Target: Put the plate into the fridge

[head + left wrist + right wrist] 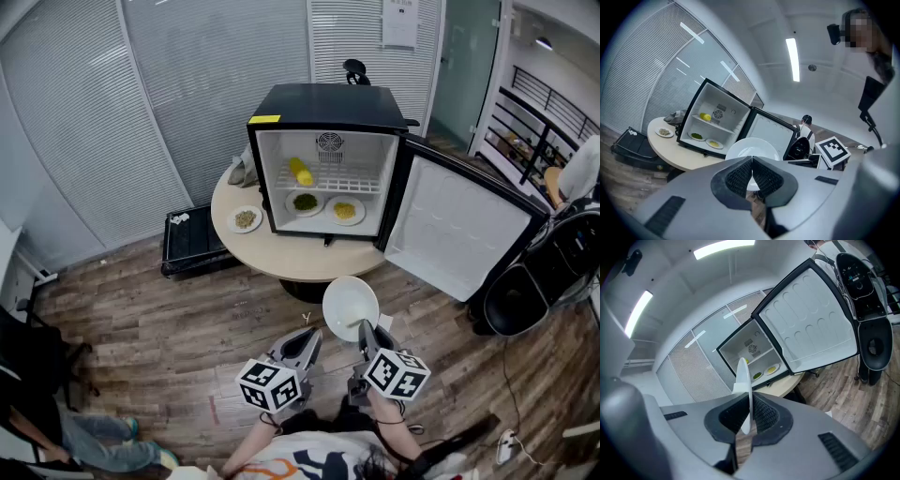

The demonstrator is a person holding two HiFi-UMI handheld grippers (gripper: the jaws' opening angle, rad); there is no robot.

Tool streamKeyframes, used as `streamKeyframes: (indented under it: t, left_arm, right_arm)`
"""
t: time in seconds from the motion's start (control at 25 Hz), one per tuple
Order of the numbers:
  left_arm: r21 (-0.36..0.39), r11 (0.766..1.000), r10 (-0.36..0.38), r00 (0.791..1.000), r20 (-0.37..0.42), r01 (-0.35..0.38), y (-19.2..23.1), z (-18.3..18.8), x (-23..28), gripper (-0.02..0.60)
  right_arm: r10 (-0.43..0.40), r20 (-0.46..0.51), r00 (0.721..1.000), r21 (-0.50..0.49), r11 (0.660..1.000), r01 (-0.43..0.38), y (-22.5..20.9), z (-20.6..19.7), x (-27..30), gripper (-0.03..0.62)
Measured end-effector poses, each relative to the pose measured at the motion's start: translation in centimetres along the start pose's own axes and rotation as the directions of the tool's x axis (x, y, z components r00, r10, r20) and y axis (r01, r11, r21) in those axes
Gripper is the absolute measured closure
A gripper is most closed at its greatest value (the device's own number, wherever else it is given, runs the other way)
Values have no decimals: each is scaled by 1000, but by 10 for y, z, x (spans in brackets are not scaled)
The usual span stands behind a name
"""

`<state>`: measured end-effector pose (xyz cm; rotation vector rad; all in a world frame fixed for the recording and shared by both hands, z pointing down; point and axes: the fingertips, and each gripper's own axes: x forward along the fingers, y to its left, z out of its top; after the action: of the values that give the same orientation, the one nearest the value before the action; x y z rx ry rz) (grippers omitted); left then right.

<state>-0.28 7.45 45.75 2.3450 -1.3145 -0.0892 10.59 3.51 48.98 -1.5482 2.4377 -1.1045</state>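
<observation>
My right gripper is shut on the rim of an empty white plate, held over the wood floor in front of the round table. In the right gripper view the plate stands edge-on between the pads of the right gripper. The small black fridge stands on the table with its door swung open to the right. My left gripper hangs just left of the plate, shut with nothing in it. In the left gripper view, the plate shows beyond the left gripper.
Inside the fridge a yellow item lies on the wire shelf, with two plates of food below. A small dish sits on the table left of the fridge. A black case lies on the floor; a black chair stands right.
</observation>
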Motion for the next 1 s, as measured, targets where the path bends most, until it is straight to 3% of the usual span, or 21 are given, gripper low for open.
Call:
streamKeyframes:
  t: [0.36, 1.0]
  left_arm:
    - [11, 1000, 1, 1000, -19, -1, -6, -3, 16, 569]
    - [37, 997, 66, 998, 11, -66, -4, 14, 62, 569]
  right_arm:
    - [27, 6, 1000, 79, 997, -27, -10, 9, 5, 568]
    - [68, -27, 997, 101, 993, -65, -36, 48, 33, 566]
